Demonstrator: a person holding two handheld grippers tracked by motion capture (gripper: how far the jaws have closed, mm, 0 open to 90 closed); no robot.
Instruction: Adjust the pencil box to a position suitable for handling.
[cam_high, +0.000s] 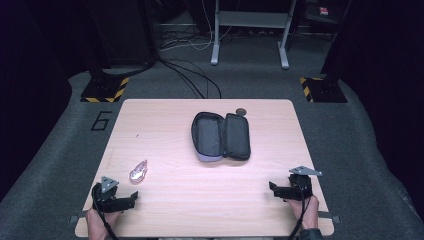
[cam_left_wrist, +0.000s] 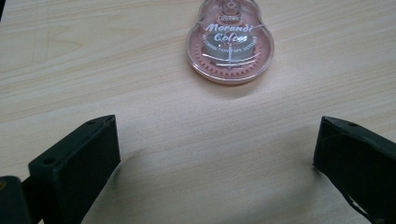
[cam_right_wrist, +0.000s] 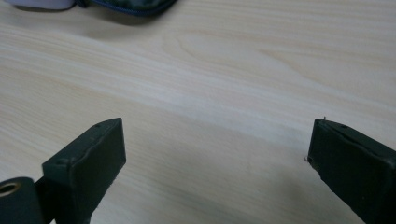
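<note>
Both grippers wait at table's near edge

High view: left gripper (cam_high: 131, 199) and right gripper (cam_high: 273, 187) flank the wooden table (cam_high: 165, 200); an unzipped pencil case (cam_high: 221, 136) lies mid-table.

Left gripper view: jaws spread, pink correction tape (cam_left_wrist: 230, 44) ahead.

Right gripper view: jaws spread, empty.
</note>
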